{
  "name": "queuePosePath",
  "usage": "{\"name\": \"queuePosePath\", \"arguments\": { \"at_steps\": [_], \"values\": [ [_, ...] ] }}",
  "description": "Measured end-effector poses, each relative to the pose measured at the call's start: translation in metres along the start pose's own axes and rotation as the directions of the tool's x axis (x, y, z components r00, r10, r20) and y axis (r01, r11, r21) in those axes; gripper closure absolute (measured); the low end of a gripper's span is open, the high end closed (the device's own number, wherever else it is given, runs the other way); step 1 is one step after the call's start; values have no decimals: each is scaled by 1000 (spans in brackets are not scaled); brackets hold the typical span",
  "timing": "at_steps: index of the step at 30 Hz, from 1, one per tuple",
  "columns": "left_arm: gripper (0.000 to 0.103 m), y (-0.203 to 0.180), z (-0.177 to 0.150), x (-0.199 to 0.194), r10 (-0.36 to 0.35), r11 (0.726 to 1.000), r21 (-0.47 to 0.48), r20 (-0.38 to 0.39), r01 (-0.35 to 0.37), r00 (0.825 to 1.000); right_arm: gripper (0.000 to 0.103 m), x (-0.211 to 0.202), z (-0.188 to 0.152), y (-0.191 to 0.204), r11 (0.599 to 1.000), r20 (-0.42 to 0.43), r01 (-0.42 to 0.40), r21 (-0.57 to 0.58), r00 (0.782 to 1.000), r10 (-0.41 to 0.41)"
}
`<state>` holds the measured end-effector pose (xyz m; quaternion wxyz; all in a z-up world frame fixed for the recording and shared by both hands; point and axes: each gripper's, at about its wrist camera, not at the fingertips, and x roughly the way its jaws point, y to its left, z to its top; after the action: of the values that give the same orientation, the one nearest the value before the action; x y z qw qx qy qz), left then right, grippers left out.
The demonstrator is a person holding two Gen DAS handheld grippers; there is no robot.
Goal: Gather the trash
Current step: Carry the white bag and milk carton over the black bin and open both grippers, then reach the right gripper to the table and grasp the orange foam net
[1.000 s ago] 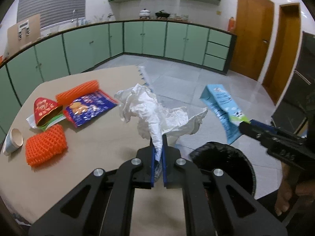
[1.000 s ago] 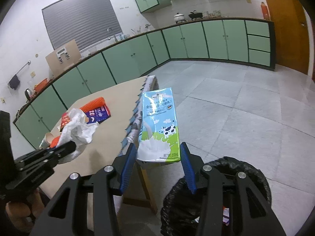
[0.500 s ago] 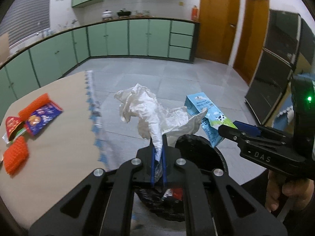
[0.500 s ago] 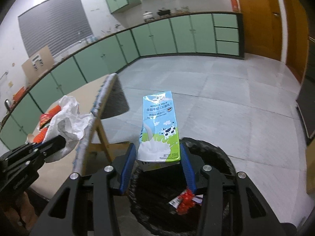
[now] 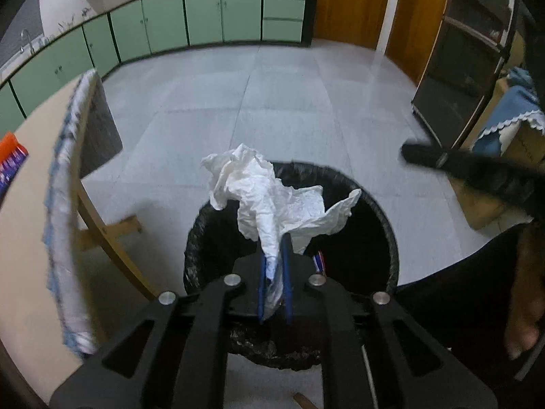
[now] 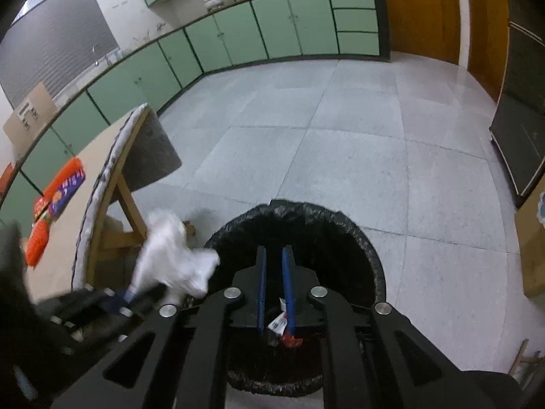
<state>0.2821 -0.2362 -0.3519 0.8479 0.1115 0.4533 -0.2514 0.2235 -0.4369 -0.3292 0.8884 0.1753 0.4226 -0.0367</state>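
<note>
To the left of the left gripper's (image 5: 274,248) jaws stands the wooden table (image 5: 20,211), its fringed edge close by. The jaws themselves are easing apart, yet the crumpled white tissue (image 5: 272,201) is still caught between the blue pads, billowing up ahead of them over the black-lined trash bin (image 5: 381,218), which lies directly below and beyond. Further right, the right gripper (image 6: 274,266) has nothing between its jaws, which are closing with a narrow gap left; the bin's mouth sits beneath them, red and white wrappers (image 6: 284,330) lying inside.
</note>
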Motion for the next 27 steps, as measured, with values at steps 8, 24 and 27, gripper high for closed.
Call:
{"name": "queuePosePath", "arguments": {
  "at_steps": [8,24,27],
  "values": [
    [43,-2,-4,5,36,999,5,13,-36,999,87,-2,5,-6,999,29,-4,37,1000,3],
    [24,23,-6,-74,121,992,-47,90,-117,989,58,-18,13,31,999,63,-10,-40,998,13],
    [15,56,-14,-118,200,974,-129,123,-185,972,47,-28,15,69,991,62,-41,-124,997,49]
  ]
}}
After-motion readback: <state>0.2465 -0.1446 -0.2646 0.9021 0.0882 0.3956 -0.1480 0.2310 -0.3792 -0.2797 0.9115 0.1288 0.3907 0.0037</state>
